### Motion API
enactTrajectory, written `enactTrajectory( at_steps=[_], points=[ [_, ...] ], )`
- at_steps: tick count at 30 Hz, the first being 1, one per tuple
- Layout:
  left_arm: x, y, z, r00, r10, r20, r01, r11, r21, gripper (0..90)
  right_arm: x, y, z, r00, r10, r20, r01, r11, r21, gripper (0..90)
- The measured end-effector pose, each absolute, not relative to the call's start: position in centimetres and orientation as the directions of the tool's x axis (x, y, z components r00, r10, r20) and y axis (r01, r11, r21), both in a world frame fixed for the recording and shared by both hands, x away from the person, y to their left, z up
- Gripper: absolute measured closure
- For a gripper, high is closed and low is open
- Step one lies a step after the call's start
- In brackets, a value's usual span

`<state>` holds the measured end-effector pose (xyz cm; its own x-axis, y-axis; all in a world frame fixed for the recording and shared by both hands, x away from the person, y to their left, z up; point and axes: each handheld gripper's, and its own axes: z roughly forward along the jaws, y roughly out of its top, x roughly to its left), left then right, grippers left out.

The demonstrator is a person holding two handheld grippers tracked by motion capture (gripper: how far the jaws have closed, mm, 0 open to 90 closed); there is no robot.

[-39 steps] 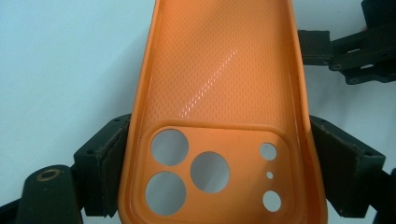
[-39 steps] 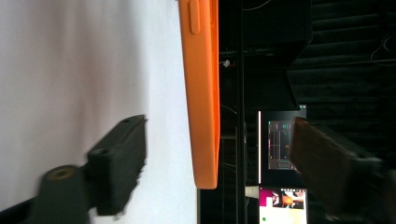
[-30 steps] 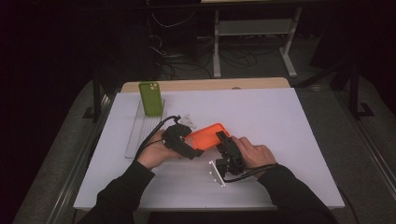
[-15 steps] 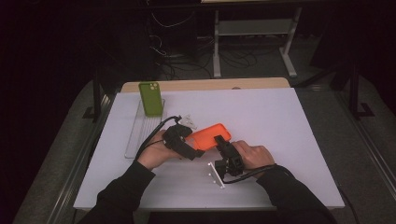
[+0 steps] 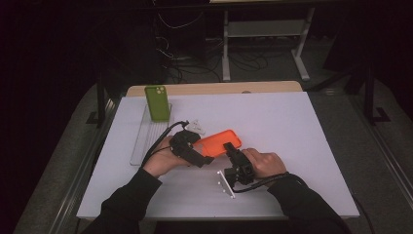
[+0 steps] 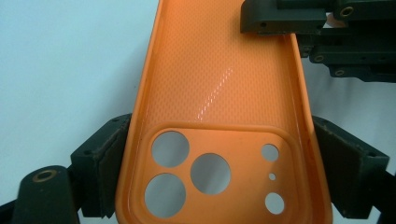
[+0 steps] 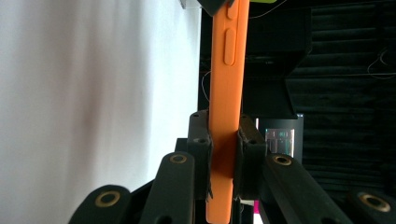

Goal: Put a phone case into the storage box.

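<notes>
- Far left of the desk (image 5: pixel 302 126): a green phone (image 5: pixel 157 102) propped upright.
- Your left gripper (image 6: pixel 219 177) has its jaws clamped across the orange phone case (image 5: pixel 220 142), mid-desk.
- Your right gripper (image 7: pixel 223 144) just closed, pinching the case's near edge.

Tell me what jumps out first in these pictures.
The orange phone case at the middle of the white table stands out, held from both ends: the left gripper spans its camera end and the right gripper has just closed on its edge. A green phone case stands upright at the back left.
</notes>
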<state>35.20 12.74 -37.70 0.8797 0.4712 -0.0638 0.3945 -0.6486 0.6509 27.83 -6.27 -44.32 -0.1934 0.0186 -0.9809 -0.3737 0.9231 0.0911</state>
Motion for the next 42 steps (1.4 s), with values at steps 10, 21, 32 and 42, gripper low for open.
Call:
enactTrajectory(
  at_steps=[10, 21, 32, 42],
  points=[
    [35.3, 13.4, -37.4, 0.886, 0.461, -0.048, 0.369, -0.638, 0.676, 0.0, 28.1, -6.7, -44.2, -0.196, 0.040, -0.980, -0.361, 0.926, 0.110, 77.9],
    [35.2, 14.5, -37.2, 0.879, 0.473, -0.050, 0.369, -0.612, 0.699, 0.0, 28.5, -8.1, -43.5, -0.307, 0.130, -0.943, -0.296, 0.928, 0.224, 77.8],
    [35.3, 14.9, -37.0, 0.863, 0.501, -0.056, 0.370, -0.552, 0.747, 0.0, 29.4, -9.6, -41.5, -0.505, 0.419, -0.755, -0.135, 0.826, 0.548, 77.8],
    [35.5, 15.0, -36.8, 0.843, 0.532, -0.074, 0.383, -0.499, 0.778, 0.0, 30.5, -10.7, -40.5, -0.650, 0.604, -0.461, 0.057, 0.644, 0.763, 77.9]
  ],
)
